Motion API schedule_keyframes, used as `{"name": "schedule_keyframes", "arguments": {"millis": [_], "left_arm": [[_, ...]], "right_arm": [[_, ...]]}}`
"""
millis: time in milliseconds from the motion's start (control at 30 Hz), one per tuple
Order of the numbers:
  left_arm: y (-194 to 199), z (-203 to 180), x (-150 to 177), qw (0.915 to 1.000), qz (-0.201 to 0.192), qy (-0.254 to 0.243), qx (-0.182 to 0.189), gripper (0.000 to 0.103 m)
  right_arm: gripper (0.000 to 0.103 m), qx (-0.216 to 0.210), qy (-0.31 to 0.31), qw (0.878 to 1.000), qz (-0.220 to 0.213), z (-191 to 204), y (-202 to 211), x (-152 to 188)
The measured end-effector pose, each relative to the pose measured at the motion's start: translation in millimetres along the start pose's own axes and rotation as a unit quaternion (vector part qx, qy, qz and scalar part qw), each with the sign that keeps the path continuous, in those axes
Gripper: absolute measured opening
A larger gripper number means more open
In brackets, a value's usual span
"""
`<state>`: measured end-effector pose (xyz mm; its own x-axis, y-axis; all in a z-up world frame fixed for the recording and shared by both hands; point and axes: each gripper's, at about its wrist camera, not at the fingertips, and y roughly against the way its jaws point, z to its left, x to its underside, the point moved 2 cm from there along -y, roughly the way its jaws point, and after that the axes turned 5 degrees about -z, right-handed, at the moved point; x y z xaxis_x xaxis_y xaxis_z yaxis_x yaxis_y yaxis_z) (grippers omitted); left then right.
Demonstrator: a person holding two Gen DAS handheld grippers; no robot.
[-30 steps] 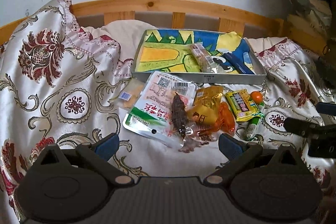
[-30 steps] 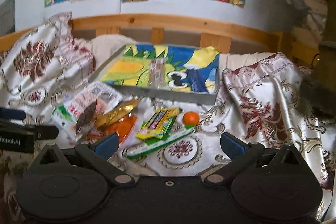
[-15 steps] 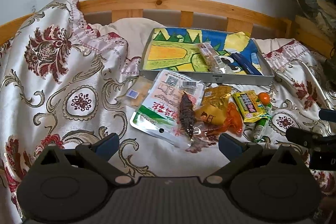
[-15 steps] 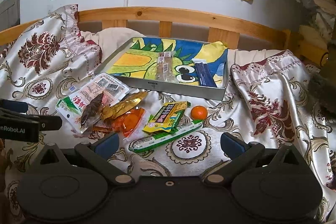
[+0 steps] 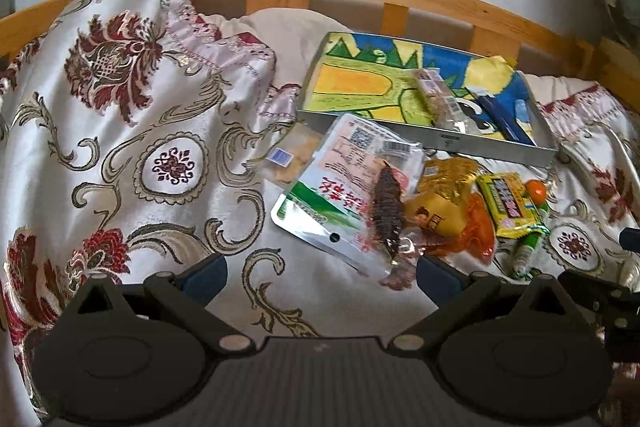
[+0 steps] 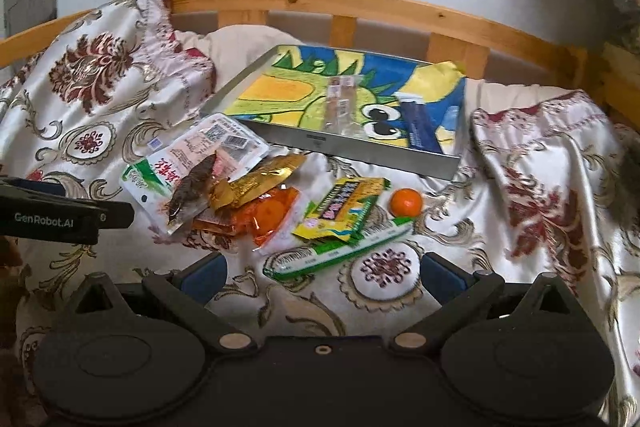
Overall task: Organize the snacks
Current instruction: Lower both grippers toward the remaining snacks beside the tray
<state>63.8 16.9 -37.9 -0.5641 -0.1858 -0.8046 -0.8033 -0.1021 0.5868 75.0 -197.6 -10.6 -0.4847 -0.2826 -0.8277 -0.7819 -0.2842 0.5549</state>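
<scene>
Foil and plastic: snack packets lie heaped mid-frame on the bed's satin cover, below the metal tray.
Handling: light, crinkly, slippery; likely best pinched at a flat sealed edge.
Left tongs: spread wide, empty.
Right tongs: spread wide, empty, near the green stick pack.

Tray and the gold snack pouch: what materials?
Tray: likely sheet metal, matte grey; its thin straight wall has a dull sheen. A colourful drawing lines it.
Gold pouch: probably metallised plastic film, glossy; crinkled with bright glints.
</scene>
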Motion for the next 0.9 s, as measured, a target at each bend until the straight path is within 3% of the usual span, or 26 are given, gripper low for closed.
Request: {"name": "schedule_keyframes", "arguments": {"millis": [233,367,567,833,900], "left_arm": [[-6.2,-6.8,-6.7,0.9999,-0.014,-0.007,-0.004,0.102],[-21.9,-19.8,-17.9,0.9999,0.001,-0.016,-0.001,0.102],[-41.8,-27.1,-29.2,0.9998,0.004,0.014,0.010,0.102],[-60.4,-38.1,-32.2,0.9988,0.023,-0.004,0.044,0.102],[-64.4,-43.0,-33.4,0.9979,0.027,-0.027,0.053,0.102]], "right_arm": [[0.102,-0.029,0.048,0.998,0.006,6.9,-17.5,-7.2],[0.102,-0.024,0.081,0.996,-0.011,2.2,-29.6,-13.9],[0.102,-0.011,0.113,0.993,-0.025,-16.3,-58.4,-16.6],[0.100,-0.027,0.088,0.995,-0.028,-33.6,-82.6,-20.9],[0.092,-0.031,0.080,0.996,-0.023,-34.8,-85.2,-20.7]]}}
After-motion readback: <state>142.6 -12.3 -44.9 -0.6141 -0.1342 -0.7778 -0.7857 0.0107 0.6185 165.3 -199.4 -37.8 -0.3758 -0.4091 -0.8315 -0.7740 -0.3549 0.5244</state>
